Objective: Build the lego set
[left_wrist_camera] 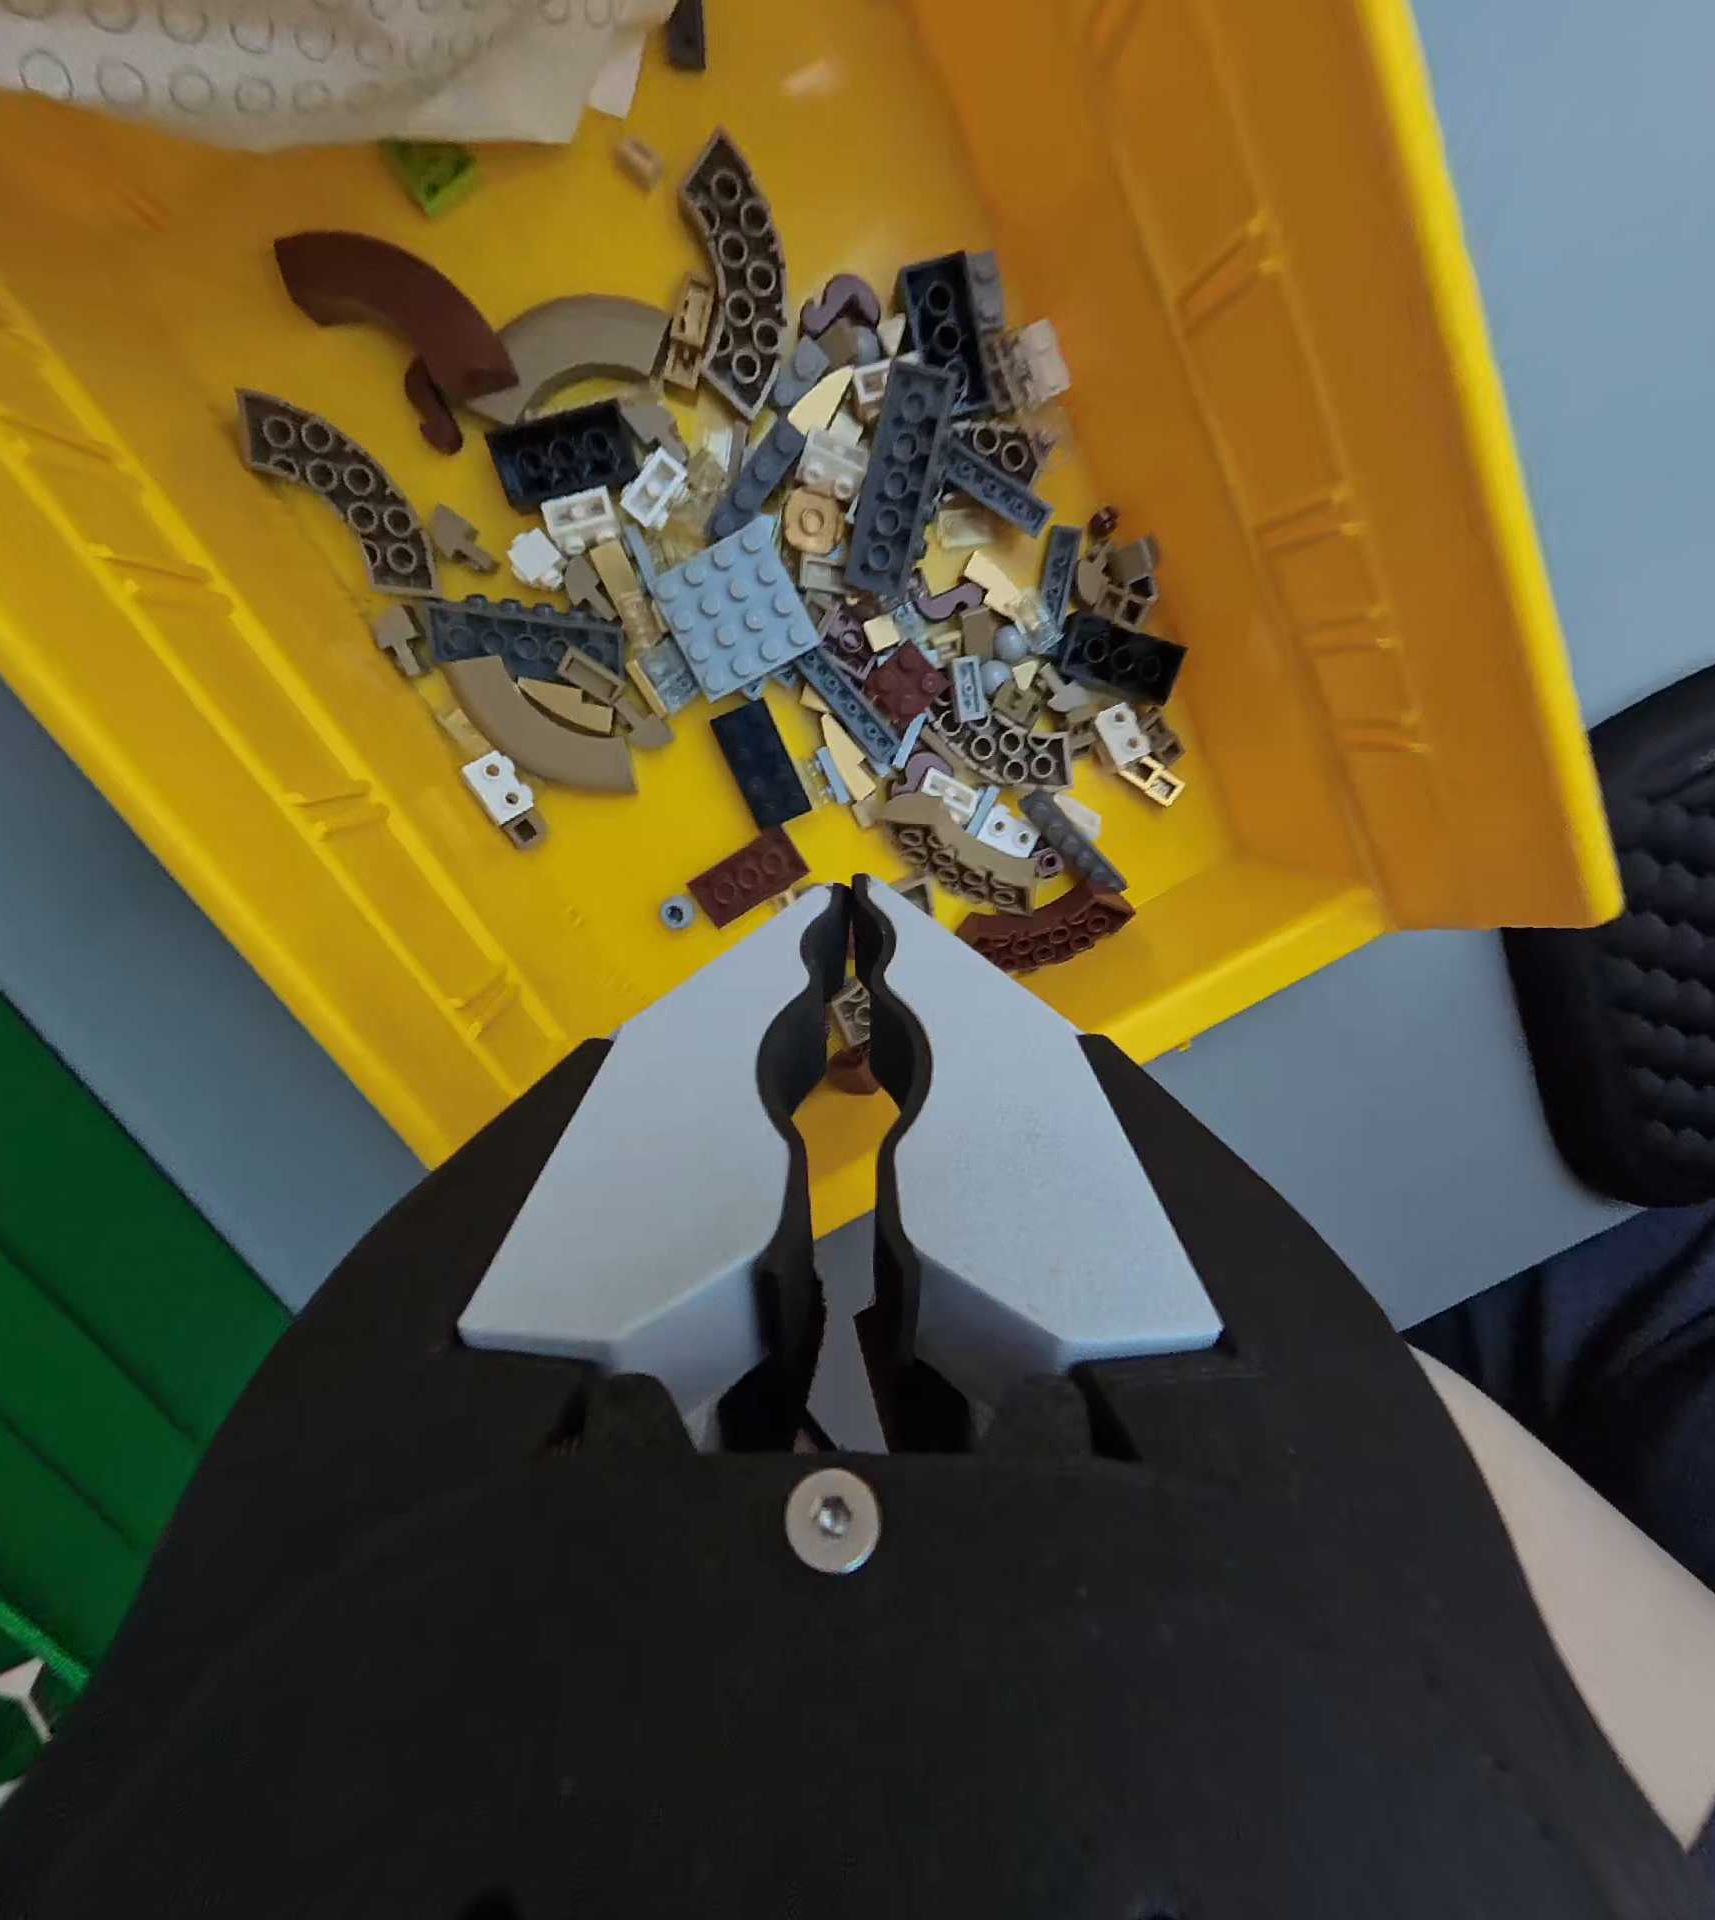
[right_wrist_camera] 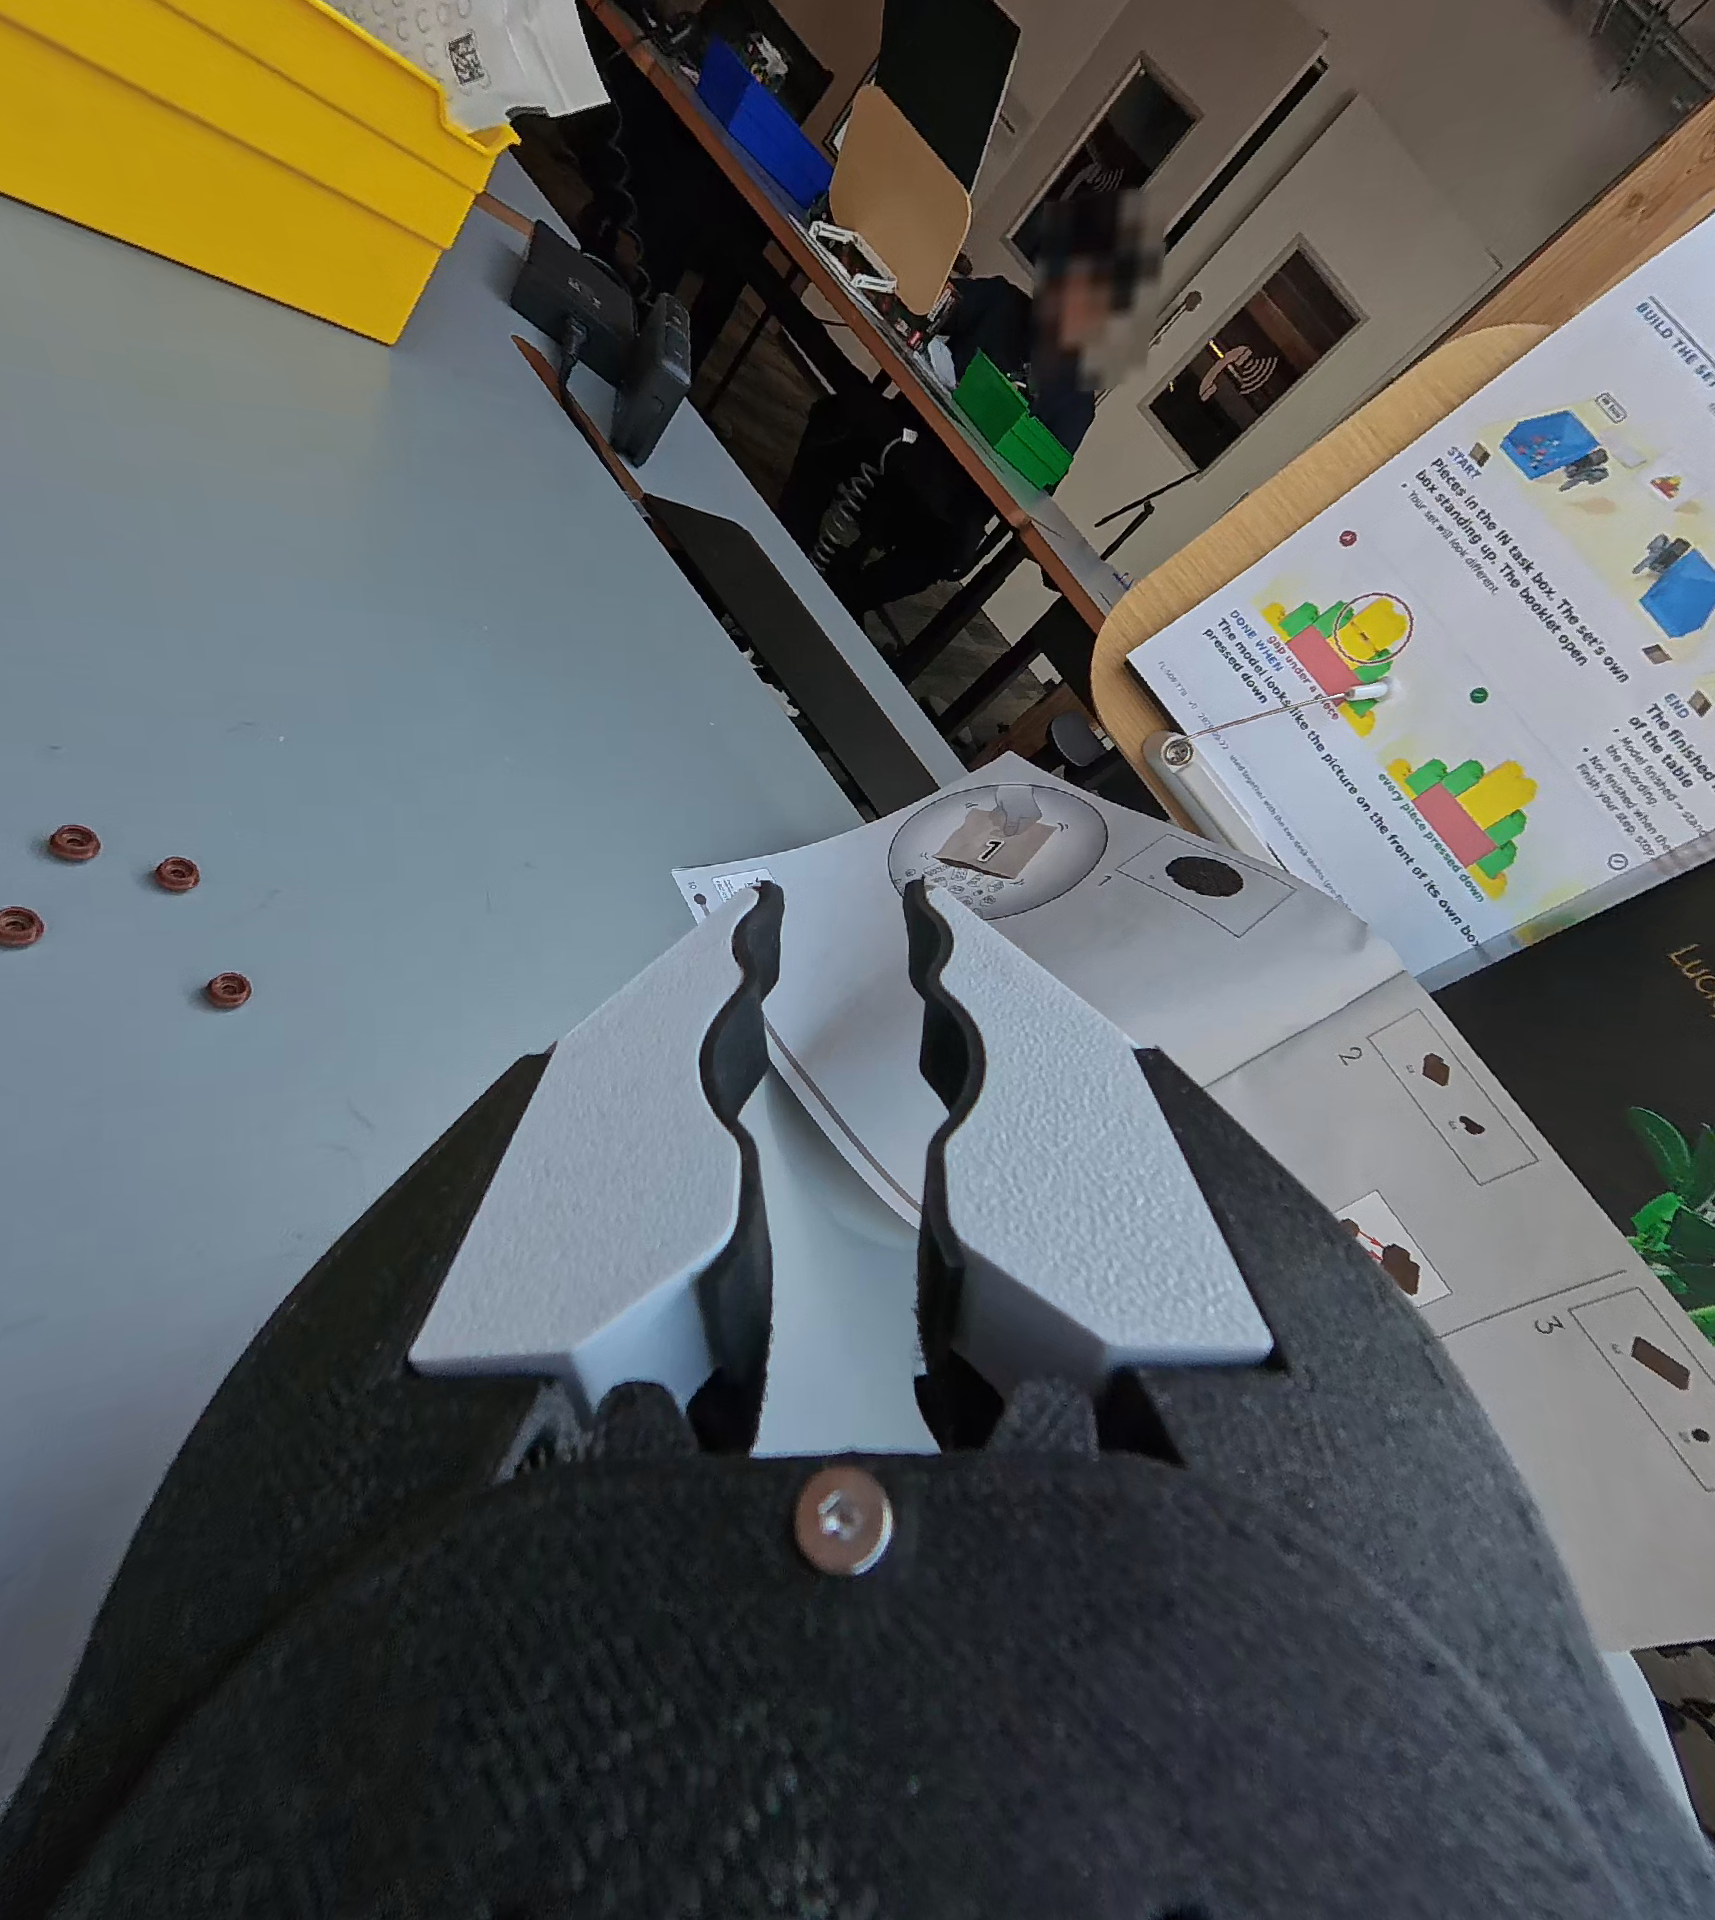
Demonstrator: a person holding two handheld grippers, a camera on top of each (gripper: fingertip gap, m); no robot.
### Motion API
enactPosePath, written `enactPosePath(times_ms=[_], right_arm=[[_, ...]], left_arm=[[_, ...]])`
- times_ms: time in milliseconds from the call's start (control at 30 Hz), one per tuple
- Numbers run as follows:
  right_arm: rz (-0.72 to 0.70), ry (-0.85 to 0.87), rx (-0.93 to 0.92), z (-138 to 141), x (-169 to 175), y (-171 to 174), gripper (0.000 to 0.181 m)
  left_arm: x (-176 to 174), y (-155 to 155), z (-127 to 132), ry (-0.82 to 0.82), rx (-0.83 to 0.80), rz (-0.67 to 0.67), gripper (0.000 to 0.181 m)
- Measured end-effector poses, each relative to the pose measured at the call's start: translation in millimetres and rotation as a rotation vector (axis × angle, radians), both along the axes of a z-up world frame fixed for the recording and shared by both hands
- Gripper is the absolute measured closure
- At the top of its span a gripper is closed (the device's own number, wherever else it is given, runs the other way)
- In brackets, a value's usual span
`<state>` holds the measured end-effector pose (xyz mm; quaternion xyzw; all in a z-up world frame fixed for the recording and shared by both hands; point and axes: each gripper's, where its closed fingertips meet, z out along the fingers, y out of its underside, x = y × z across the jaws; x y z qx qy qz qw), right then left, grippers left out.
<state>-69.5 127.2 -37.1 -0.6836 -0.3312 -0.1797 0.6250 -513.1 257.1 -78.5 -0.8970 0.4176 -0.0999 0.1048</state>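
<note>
Left wrist view: left gripper (left_wrist_camera: 851, 889) hovering clenched over yellow bin (left_wrist_camera: 1196, 312) of loose lego pieces (left_wrist_camera: 811, 582). Right gripper (right_wrist_camera: 842, 896) hanging released above instruction booklet (right_wrist_camera: 1248, 997).

My left gripper (left_wrist_camera: 853, 894) hiding tan and brown pieces (left_wrist_camera: 851, 1023) behind its closed tips, paper bag (left_wrist_camera: 261, 73) cut off at upper left edge, black set box (right_wrist_camera: 1684, 1143) cropped at right edge, mosaic-blurred person (right_wrist_camera: 1092, 291) at upper centre, yellow bin (right_wrist_camera: 188, 156) clipped upper left

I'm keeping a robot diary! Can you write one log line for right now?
left claw: shut, empty, over yellow plastic bin of loose bricks | right claw: open, over open paper instruction booklet | four small brown round pieces: on table
</note>
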Motion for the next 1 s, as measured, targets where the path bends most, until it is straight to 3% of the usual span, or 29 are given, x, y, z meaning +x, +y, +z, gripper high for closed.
enactPosePath(times_ms=[200,433,667,1000], right_arm=[[0.0,-0.006,0.002,0.9,-0.1,-0.6,0.158],[-0.002,-0.017,0.002,1.1,0.7,-1.4,0.157],[0.003,-0.041,0.001,0.6,-2.7,-1.9,0.158],[0.009,-0.051,-0.003,-0.7,-4.7,-1.9,0.158]], left_arm=[[-20.6,1.6,-42.9,0.237,-0.15,0.122,0.139],[-21.2,-4.6,-64.9,0.334,-0.263,0.203,0.139],[-16.4,-6.1,-72.3,0.28,-0.35,0.304,0.147],[-25.8,-0.6,-71.8,0.321,-0.311,0.324,0.139]])
